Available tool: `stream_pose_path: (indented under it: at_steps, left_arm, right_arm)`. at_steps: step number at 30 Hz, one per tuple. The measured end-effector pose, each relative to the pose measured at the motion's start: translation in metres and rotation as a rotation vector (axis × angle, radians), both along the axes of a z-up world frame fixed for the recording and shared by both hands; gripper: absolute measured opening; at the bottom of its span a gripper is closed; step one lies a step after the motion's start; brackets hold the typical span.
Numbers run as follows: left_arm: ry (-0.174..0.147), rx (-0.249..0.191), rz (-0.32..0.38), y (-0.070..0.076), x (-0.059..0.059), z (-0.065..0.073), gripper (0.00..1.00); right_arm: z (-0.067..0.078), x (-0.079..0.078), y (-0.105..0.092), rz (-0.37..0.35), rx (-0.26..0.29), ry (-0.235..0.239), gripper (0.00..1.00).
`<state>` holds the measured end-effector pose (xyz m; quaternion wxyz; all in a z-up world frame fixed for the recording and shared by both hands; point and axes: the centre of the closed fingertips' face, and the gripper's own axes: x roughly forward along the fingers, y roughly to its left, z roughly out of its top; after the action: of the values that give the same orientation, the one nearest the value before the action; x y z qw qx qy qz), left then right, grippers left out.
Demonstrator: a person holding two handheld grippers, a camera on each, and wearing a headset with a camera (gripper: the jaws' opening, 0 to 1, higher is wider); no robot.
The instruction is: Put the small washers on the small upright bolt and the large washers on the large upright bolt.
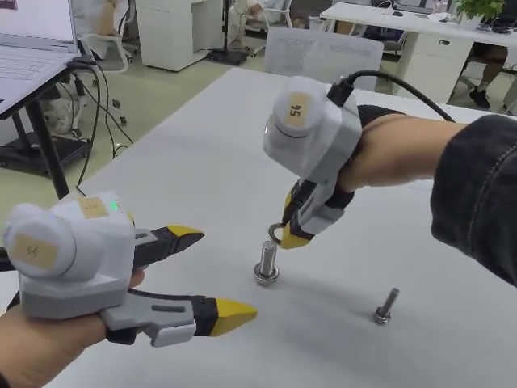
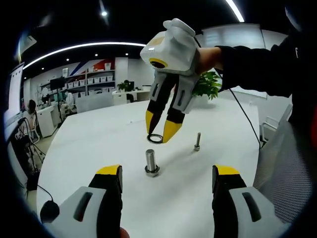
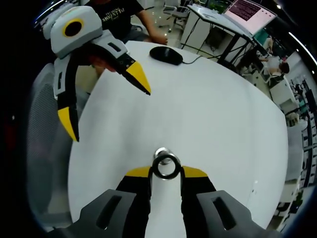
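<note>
**While one washer [image 1: 274, 234] hangs over the large bolt [image 1: 266, 263], threading is not yet done**

Progress: the ring sits just above the bolt's tip, roughly centred over it in the right gripper view, and is not yet on the shank. The collar at the bolt's foot could be its head or a seated washer; cannot tell. The small bolt [image 1: 385, 307] stands well apart, and its shank looks bare. Judgement: this washer is still to drop, and the small bolt's share is still outstanding.

Tool: the right gripper [image 1: 287, 236] has its jaws narrow, pinching the washer by its rim. The left gripper [image 1: 224, 272] waits near, jaws wide, holding and touching nothing.
</note>
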<state>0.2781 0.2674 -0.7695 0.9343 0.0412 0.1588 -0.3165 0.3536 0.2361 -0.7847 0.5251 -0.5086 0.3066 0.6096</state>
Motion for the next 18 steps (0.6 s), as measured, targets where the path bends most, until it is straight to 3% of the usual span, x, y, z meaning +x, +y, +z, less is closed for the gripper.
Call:
stream_pose_path:
  at_steps: [18]
  left_arm:
    - [0.008, -0.002, 0.007, 0.003, 0.002, -0.004, 0.73]
  right_arm:
    - [-0.018, 0.002, 0.01, -0.002, -0.019, 0.04, 0.23]
